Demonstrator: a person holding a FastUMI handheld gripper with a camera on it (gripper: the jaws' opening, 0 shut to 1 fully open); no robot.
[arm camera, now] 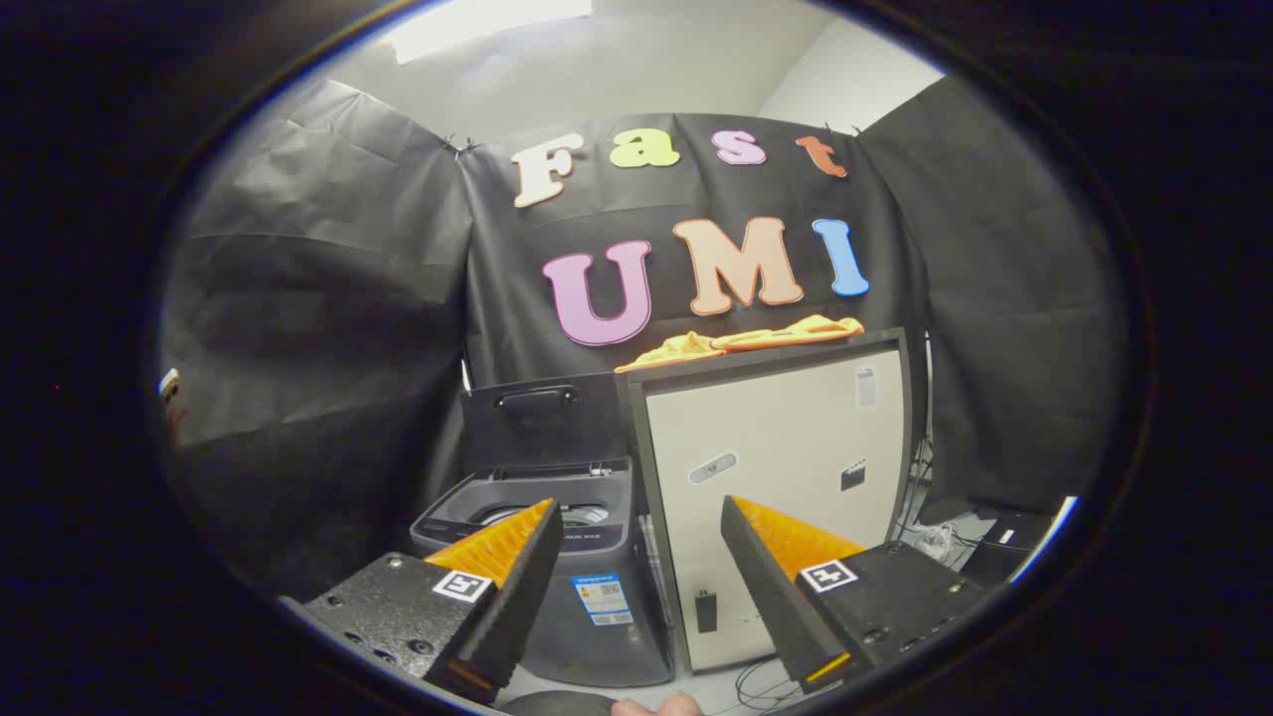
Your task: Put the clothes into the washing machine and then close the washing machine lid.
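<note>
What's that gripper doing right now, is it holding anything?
Gripper: open, jaws spread wide and holding nothing; the washing machine, lid up, stands beyond them.

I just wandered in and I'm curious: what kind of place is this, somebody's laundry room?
More likely a staged test booth than a home. Black cloth walls enclose a small top-loading washing machine, lid up, beside a white cabinet with orange clothes on top. An open gripper points toward them.

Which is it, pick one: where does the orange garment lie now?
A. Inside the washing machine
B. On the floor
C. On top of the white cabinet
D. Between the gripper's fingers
C: the orange garment is draped along the top edge of the white cabinet, beyond the open, empty gripper.
</note>
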